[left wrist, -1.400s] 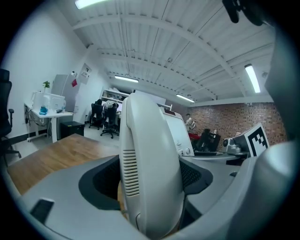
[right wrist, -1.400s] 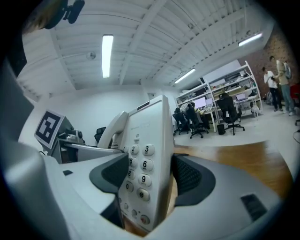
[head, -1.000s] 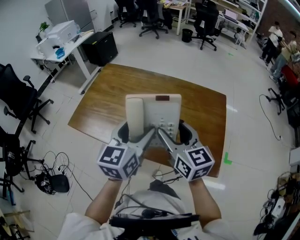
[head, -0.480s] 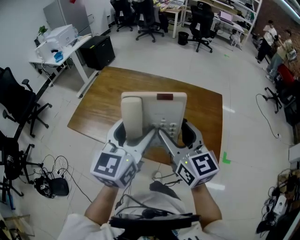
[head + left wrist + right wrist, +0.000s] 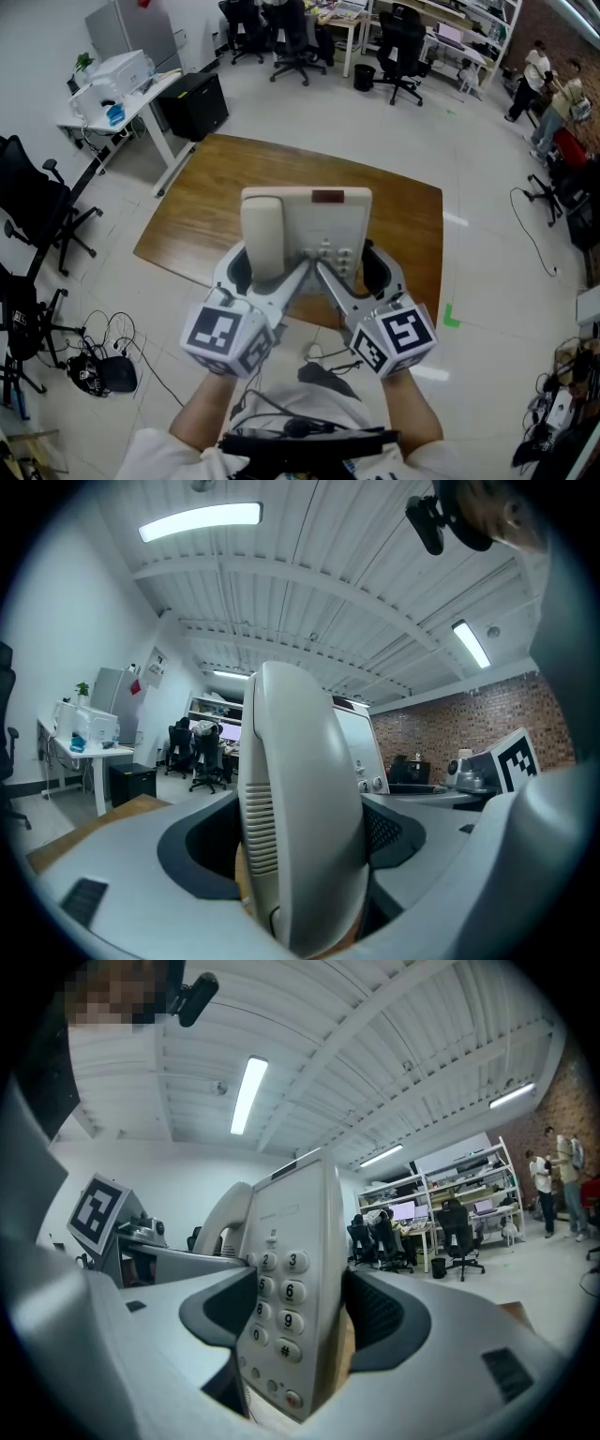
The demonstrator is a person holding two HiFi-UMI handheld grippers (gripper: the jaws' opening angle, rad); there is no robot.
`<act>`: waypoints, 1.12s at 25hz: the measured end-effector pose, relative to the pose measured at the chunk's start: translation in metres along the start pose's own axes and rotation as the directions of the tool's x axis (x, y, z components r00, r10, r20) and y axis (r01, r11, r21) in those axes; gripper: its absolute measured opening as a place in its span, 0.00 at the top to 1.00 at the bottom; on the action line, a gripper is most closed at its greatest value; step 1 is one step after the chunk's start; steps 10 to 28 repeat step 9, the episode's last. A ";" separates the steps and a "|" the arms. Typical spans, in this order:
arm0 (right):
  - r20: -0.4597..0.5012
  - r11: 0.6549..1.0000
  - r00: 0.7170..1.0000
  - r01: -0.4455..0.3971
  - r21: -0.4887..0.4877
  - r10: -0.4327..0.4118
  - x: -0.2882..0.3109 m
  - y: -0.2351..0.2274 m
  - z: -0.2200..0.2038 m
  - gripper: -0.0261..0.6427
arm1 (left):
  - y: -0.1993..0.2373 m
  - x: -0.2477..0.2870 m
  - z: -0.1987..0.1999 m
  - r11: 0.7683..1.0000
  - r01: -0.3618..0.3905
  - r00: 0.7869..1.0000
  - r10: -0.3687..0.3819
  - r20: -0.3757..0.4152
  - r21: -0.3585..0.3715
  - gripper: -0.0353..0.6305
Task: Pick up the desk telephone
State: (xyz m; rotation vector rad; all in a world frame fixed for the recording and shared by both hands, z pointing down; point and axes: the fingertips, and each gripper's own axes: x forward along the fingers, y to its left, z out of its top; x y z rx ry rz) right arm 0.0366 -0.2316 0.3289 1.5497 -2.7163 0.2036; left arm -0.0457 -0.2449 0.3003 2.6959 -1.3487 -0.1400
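Observation:
In the head view the white desk telephone [image 5: 314,225] hangs above the brown wooden table [image 5: 211,202], held up between both grippers. My left gripper [image 5: 265,272] is shut on the side with the handset [image 5: 300,808], which fills the gap between its grey jaws in the left gripper view. My right gripper [image 5: 352,272] is shut on the keypad side. In the right gripper view, the telephone's number keys [image 5: 281,1307] face left between that gripper's jaws. The telephone's near edge is hidden behind the gripper bodies.
A white desk with a printer [image 5: 112,75] and a black cabinet [image 5: 197,98] stand at the back left. Black office chairs [image 5: 33,202] are at the left. Cables [image 5: 103,366] lie on the floor. More desks and chairs [image 5: 403,37] are behind, and people [image 5: 548,84] stand far right.
Over the first half second both grippers rose with the telephone, which now looks slightly larger and closer. Since then nothing has visibly moved.

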 end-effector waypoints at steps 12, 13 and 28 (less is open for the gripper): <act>-0.004 1.000 1.000 -0.002 -0.001 0.002 0.006 0.000 0.000 0.50 | 0.005 0.002 0.001 1.000 -0.003 1.000 0.003 -0.001 -0.008 0.41; -0.004 1.000 1.000 -0.002 -0.001 0.002 0.006 0.000 0.000 0.50 | 0.005 0.002 0.001 1.000 -0.003 1.000 0.003 -0.001 -0.008 0.41; -0.004 1.000 1.000 -0.002 -0.001 0.002 0.006 0.000 0.000 0.50 | 0.005 0.002 0.001 1.000 -0.003 1.000 0.003 -0.001 -0.008 0.41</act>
